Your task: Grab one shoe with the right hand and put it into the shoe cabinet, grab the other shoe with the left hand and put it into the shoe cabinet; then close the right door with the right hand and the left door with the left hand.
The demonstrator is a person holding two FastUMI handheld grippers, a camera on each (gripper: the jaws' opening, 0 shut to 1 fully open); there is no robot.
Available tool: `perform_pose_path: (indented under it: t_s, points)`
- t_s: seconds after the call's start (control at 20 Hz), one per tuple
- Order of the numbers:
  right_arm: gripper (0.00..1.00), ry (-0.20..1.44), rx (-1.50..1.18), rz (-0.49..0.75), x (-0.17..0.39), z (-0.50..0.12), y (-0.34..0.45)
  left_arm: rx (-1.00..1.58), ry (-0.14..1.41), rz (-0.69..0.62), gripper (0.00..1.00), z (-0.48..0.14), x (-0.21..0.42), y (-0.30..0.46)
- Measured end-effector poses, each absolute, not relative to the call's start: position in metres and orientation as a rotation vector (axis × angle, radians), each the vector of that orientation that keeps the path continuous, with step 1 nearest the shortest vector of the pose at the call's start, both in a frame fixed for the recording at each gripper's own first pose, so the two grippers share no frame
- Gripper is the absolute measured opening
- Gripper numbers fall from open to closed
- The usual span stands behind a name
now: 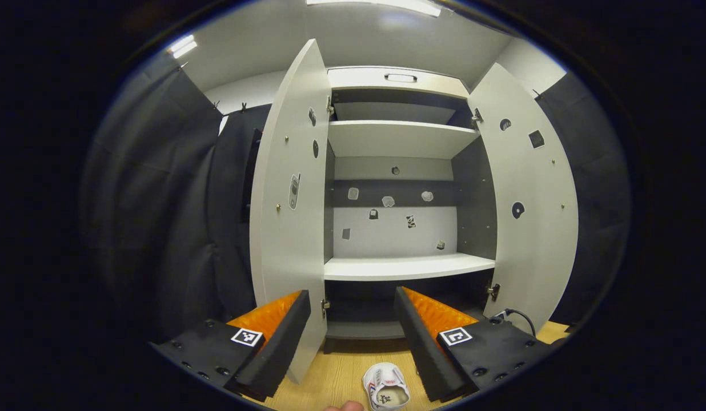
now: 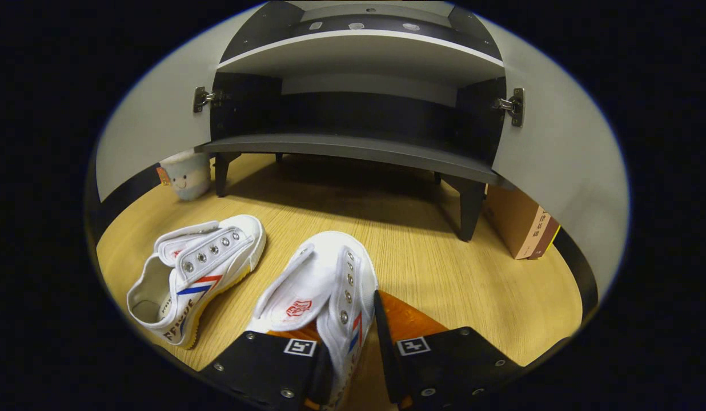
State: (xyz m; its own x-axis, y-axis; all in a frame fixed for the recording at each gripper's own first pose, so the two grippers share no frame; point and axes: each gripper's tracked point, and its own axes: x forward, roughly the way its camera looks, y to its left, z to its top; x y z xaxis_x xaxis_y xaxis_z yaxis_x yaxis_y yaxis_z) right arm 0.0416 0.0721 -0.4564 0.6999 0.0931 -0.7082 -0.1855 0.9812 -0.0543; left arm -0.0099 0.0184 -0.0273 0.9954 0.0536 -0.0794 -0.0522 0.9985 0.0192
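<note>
right gripper (image 2: 353, 337): clamped on side wall of one shoe (image 2: 324, 285) on the floor (image 2: 444, 268) | other shoe (image 2: 193, 274) beside it | left gripper (image 1: 353, 319): wide, facing open shoe cabinet (image 1: 407, 265)

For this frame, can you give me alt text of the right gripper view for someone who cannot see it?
The right gripper grips the side wall of a white shoe on the wooden floor. A second white shoe lies to its left. Beyond them stands the shoe cabinet with both doors open and its bottom shelf bare.
</note>
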Motion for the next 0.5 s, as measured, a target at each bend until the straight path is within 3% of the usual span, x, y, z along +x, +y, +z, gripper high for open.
perform_pose_path:
  t_s: [0.05,0.1,0.15,0.35,0.5]
  points:
    - [0.3,0.782,-0.137,0.13,0.044,-0.459,0.064,0.018,0.08,0.048,0.97,-0.027,-0.009,0.016]
    - [0.07,0.776,-0.124,0.131,0.044,-0.457,0.063,0.019,0.081,0.042,0.94,-0.027,-0.009,0.014]
    - [0.04,0.781,-0.124,0.138,0.042,-0.459,0.063,0.021,0.082,0.038,0.99,-0.028,-0.009,0.012]
    - [0.01,0.741,-0.126,0.151,0.045,-0.446,0.062,0.025,0.087,0.021,0.94,-0.03,-0.009,0.002]
    - [0.01,0.689,-0.097,0.146,0.045,-0.414,0.059,0.019,0.076,0.005,0.96,-0.028,-0.008,-0.005]
